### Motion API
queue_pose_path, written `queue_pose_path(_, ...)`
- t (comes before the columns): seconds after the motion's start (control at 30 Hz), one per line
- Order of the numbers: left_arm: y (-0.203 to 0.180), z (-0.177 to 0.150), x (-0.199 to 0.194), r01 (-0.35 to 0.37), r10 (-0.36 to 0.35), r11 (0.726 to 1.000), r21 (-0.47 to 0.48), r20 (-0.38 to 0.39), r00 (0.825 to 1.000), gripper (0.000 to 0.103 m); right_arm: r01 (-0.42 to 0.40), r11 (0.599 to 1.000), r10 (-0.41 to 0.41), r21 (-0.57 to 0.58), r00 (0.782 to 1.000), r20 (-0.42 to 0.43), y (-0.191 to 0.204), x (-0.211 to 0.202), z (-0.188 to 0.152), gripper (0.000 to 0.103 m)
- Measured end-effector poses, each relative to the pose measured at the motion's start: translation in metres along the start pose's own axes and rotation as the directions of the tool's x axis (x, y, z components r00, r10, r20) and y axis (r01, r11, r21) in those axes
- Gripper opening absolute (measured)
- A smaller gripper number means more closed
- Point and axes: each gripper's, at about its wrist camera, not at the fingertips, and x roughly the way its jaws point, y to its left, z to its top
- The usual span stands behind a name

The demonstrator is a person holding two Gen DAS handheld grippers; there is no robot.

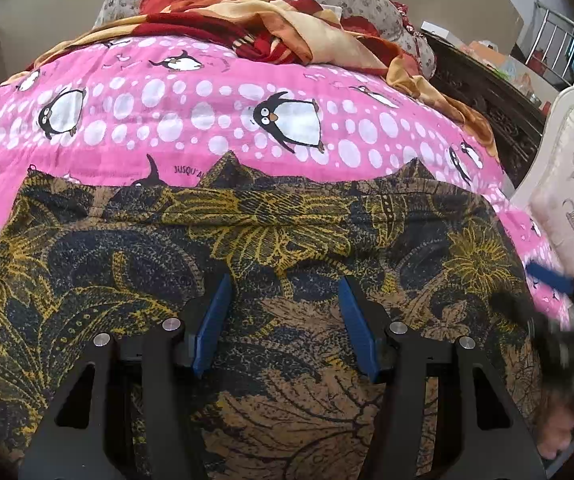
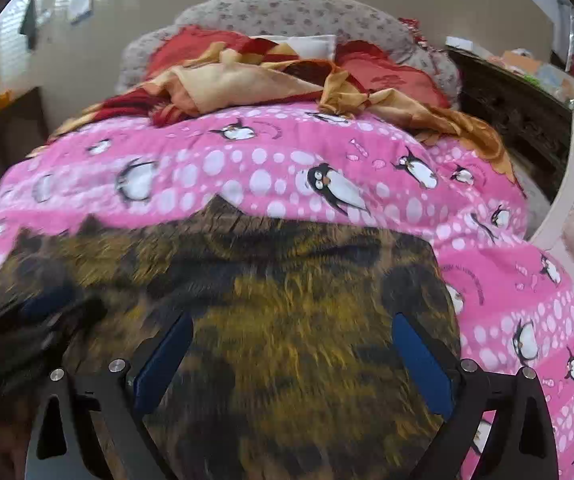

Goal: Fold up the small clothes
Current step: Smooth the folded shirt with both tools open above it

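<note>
A dark batik garment [image 1: 271,240] patterned in gold and brown is lying spread on the pink penguin quilt [image 1: 207,112] covering the bed, its far edge showing two small peaked corners and a soft ridge running left to right just behind them. The left gripper [image 1: 285,300] is hovering over the near middle of the cloth with its blue pads standing apart and nothing pinched between them; the right gripper [image 2: 293,344] is likewise hanging wide open above the cloth's right portion, its view smeared by motion. Judging by the doubled-looking band at the far edge, one fold is probably lying in place, though how many layers there are cannot be told. The piece is still looking broad, so further folds are likely remaining. A red and tan blanket [image 1: 271,24] is sitting bunched at the far end.
</note>
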Motion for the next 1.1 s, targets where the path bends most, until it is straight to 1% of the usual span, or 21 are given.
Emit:
queue_pose_path(0.03, -0.001, 0.0, 0.0, -0.002, 0.002, 1.0, 0.001, 0.0, 1.0, 0.055, -0.05, 0.999, 0.05, -0.01, 0.998, -0.043, -0.002, 0.004, -0.01, 0.099)
queue_pose_path(0.07, -0.001, 0.0, 0.0, -0.005, 0.005, 1.0, 0.002, 0.0, 1.0, 0.055, -0.081, 0.996, 0.078, -0.029, 0.991, -0.106, -0.003, 0.017, -0.022, 0.102)
queue_pose_path(0.1, -0.001, 0.0, 0.0, -0.007, 0.007, 1.0, 0.004, 0.001, 1.0, 0.055, -0.088, 0.995, 0.083, -0.049, 0.992, -0.098, -0.004, 0.02, -0.029, 0.103)
queue_pose_path(0.13, -0.001, 0.0, 0.0, -0.006, 0.006, 1.0, 0.003, 0.001, 1.0, 0.055, -0.104, 0.994, 0.102, -0.035, 0.993, -0.06, -0.006, 0.016, -0.03, 0.103)
queue_pose_path(0.17, 0.0, 0.0, -0.001, -0.002, 0.002, 1.0, -0.002, 0.003, 1.0, 0.055, -0.102, 0.995, 0.101, -0.022, 0.993, -0.062, -0.007, 0.017, -0.029, 0.103)
queue_pose_path(0.23, 0.003, 0.0, -0.009, 0.0, 0.0, 1.0, -0.02, 0.004, 1.0, 0.055, -0.073, 0.997, 0.071, -0.027, 0.996, -0.051, -0.004, 0.019, -0.03, 0.103)
queue_pose_path(0.27, 0.004, 0.001, -0.017, -0.022, 0.022, 1.0, -0.011, 0.008, 1.0, 0.055, -0.063, 0.997, 0.061, -0.035, 0.997, -0.05, -0.002, 0.019, -0.03, 0.103)
queue_pose_path(0.3, 0.006, 0.0, -0.028, -0.056, 0.057, 0.998, -0.003, 0.034, 0.998, 0.055, -0.059, 0.998, 0.058, -0.036, 0.997, -0.046, -0.002, 0.018, -0.031, 0.103)
queue_pose_path(0.37, 0.019, -0.005, -0.05, -0.121, 0.122, 0.993, -0.017, 0.071, 0.99, 0.056, -0.076, 0.997, 0.075, -0.022, 0.997, -0.037, -0.006, 0.017, -0.032, 0.103)
queue_pose_path(0.43, 0.041, -0.012, -0.057, -0.129, 0.131, 0.989, -0.075, 0.031, 0.991, 0.055, -0.099, 0.995, 0.099, -0.004, 0.995, -0.028, -0.012, 0.016, -0.032, 0.103)
queue_pose_path(0.47, 0.056, -0.019, -0.057, -0.119, 0.118, 0.986, -0.116, -0.011, 0.993, 0.055, -0.105, 0.994, 0.105, 0.001, 0.994, -0.025, -0.013, 0.015, -0.033, 0.103)
queue_pose_path(0.5, 0.064, -0.025, -0.059, -0.097, 0.097, 0.988, -0.122, -0.01, 0.995, 0.055, -0.109, 0.994, 0.109, 0.003, 0.994, -0.023, -0.013, 0.015, -0.033, 0.103)
queue_pose_path(0.57, 0.066, -0.038, -0.062, -0.083, 0.085, 0.995, -0.061, 0.036, 0.996, 0.055, -0.106, 0.994, 0.106, 0.001, 0.994, -0.026, -0.01, 0.016, -0.031, 0.103)
queue_pose_path(0.73, 0.065, -0.037, -0.063, -0.083, 0.087, 0.994, -0.076, 0.051, 0.995, 0.055, -0.093, 0.996, 0.093, -0.009, 0.995, -0.028, -0.007, 0.017, -0.03, 0.103)
queue_pose_path(0.83, 0.06, -0.039, -0.077, -0.095, 0.101, 0.991, -0.098, 0.055, 0.993, 0.055, -0.099, 0.995, 0.099, -0.003, 0.995, -0.024, -0.008, 0.016, -0.031, 0.103)
queue_pose_path(0.93, 0.041, -0.047, -0.1, -0.009, 0.017, 0.996, -0.093, 0.092, 0.996, 0.055, -0.101, 0.995, 0.1, -0.002, 0.995, -0.023, -0.009, 0.016, -0.031, 0.103)
queue_pose_path(0.97, 0.032, -0.054, -0.103, 0.004, 0.003, 0.997, -0.082, 0.088, 0.996, 0.055, -0.102, 0.995, 0.102, -0.001, 0.995, -0.023, -0.009, 0.016, -0.031, 0.103)
queue_pose_path(1.0, 0.029, -0.059, -0.097, 0.0, 0.005, 0.996, -0.084, 0.06, 0.998, 0.055, -0.105, 0.994, 0.105, 0.002, 0.994, -0.022, -0.01, 0.015, -0.031, 0.103)
queue_pose_path(1.03, 0.031, -0.065, -0.086, -0.009, 0.01, 0.995, -0.1, 0.01, 1.0, 0.055, -0.107, 0.994, 0.107, 0.003, 0.994, -0.023, -0.01, 0.015, -0.031, 0.103)
queue_pose_path(1.07, 0.033, -0.07, -0.078, -0.013, 0.012, 0.994, -0.104, -0.008, 1.0, 0.055, -0.107, 0.994, 0.107, 0.003, 0.994, -0.023, -0.01, 0.015, -0.031, 0.103)
queue_pose_path(1.1, 0.032, -0.074, -0.079, -0.011, 0.015, 0.997, -0.082, 0.042, 0.999, 0.055, -0.106, 0.994, 0.106, 0.002, 0.994, -0.024, -0.01, 0.015, -0.031, 0.103)
